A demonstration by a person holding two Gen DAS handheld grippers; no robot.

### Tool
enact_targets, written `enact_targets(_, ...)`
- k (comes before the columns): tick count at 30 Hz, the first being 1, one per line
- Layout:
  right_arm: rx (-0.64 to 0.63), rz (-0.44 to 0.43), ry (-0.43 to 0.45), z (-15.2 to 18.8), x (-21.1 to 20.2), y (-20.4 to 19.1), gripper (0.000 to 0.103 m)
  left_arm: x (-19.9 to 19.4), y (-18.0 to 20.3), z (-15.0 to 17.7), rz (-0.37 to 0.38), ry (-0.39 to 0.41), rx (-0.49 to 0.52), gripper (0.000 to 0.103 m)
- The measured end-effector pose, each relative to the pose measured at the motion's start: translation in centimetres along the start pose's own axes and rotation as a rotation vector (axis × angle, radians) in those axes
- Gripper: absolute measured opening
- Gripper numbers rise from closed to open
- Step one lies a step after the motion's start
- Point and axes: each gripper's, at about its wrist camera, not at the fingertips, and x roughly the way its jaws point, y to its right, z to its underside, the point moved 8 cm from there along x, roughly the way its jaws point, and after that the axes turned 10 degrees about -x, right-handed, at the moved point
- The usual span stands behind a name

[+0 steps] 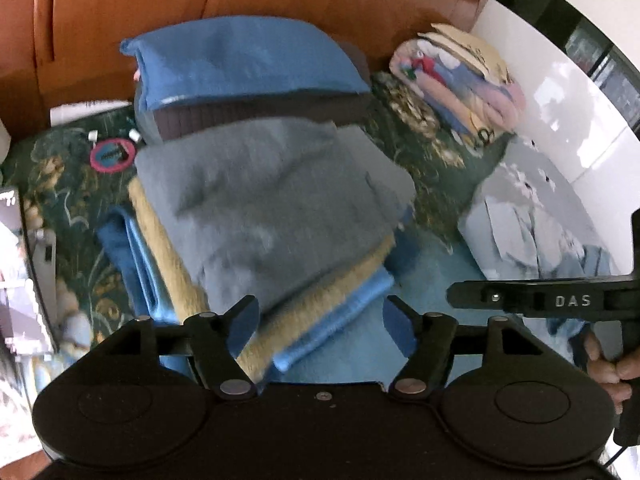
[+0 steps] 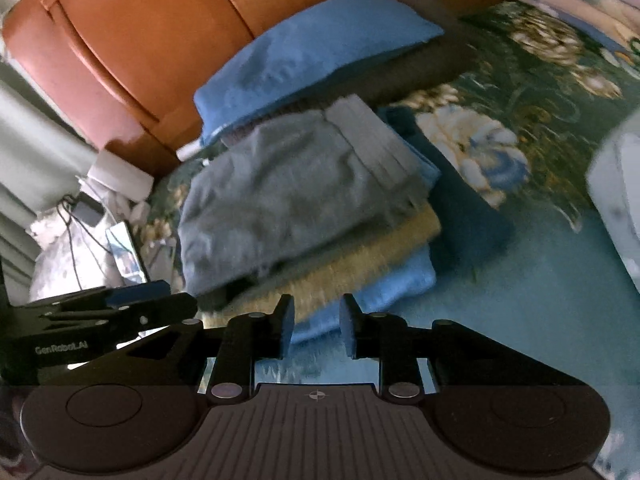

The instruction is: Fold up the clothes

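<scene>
Your left gripper [image 1: 320, 328] hangs with its jaws spread wide and empty, just short of the near edge of the folded stack [image 1: 264, 240] on the bed [image 1: 432, 160]. Your right gripper [image 2: 316, 326] is also parted, holding nothing. The stack carries a grey garment [image 2: 288, 196] on top, over a tan piece [image 2: 360, 256] and blue layers [image 2: 400, 284], in front of the blue pillow [image 2: 304, 56].

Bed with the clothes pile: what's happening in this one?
A person holds a gripper in each hand over a bed where folded clothes lie stacked: a grey garment on top, a tan one beneath, light blue under that. Both the left tool and the right tool are open and hold nothing, hovering at the stack's near edge. A blue pillow lies behind the stack.
</scene>
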Motion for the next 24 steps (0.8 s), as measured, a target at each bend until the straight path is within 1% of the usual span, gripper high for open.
enact_targets(2,0.019,0.008,0.006,1.2,-1.3,-0.2,0.025,-0.6,0.3,1.2,-0.006,-0.017,0.006,0.072)
enact_targets(4,0.032,0.020,0.010,2.4,-2.7,-0.4,0.028,-1.2,0.6,2.3,-0.008,-0.035,0.009,0.073)
enact_targets(7,0.068,0.030,0.021,4.3,-5.1,-0.7,0.028,-2.1,1.2,4.2,-0.007,-0.059,0.027,0.073)
enact_targets(9,0.063,0.055,0.019,5.6,-6.8,-1.0,0.029,-2.9,1.7,5.6,-0.006,-0.073,0.038,0.074)
enact_targets(10,0.059,0.063,0.016,6.3,-7.5,-1.1,0.031,-3.2,1.9,6.2,-0.007,-0.080,0.039,0.078)
enact_targets(11,0.056,0.071,0.015,6.9,-8.3,-1.3,0.035,-3.6,2.1,6.9,-0.008,-0.091,0.035,0.083)
enact_targets(13,0.061,0.074,0.012,8.4,-10.0,-1.8,0.037,-4.4,2.6,8.4,-0.007,-0.112,0.032,0.084)
enact_targets(17,0.055,0.087,0.016,11.3,-13.4,-3.1,0.042,-6.5,3.9,11.5,0.001,-0.132,0.052,0.085)
enact_targets(19,0.069,0.089,0.018,12.8,-14.9,-3.7,0.045,-7.5,4.6,13.0,0.005,-0.142,0.060,0.089)
enact_targets(20,0.077,0.095,0.022,13.6,-15.6,-3.9,0.048,-8.0,5.0,13.7,0.009,-0.151,0.057,0.090)
enact_targets(24,0.144,0.094,0.044,16.5,-18.5,-4.8,0.051,-10.1,6.6,16.2,0.007,-0.178,0.053,0.090)
